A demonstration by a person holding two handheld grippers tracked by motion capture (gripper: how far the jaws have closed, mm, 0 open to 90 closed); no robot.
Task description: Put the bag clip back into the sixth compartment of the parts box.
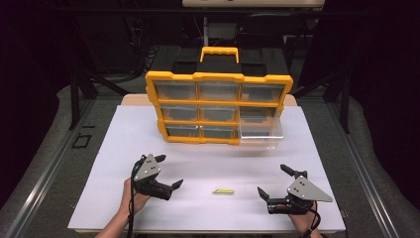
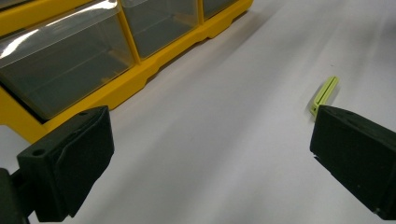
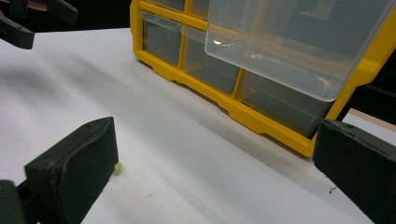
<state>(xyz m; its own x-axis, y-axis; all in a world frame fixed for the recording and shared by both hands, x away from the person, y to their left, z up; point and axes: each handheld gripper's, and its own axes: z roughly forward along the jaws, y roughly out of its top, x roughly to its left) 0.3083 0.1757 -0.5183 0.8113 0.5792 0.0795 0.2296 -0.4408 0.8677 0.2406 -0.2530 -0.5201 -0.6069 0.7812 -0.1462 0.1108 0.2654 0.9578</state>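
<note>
Green clip (image 1: 223, 191) lies flat on the white tabletop (image 1: 208, 148), between my two grippers, its long axis running left to right. My left gripper (image 1: 168, 171), jaws apart and empty, sits about as near as my right gripper (image 1: 270, 181), also spread wide. Beyond stands the yellow drawer organizer (image 1: 218, 106), one clear drawer (image 1: 261, 133) pulled out.

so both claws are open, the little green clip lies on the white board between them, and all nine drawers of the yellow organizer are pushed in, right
Not all nine. The lower right drawer of the yellow organizer is pulled out, as the high view shows. The rest holds: the left claw and the right claw are open, and the green clip lies on the white board between them.
</note>
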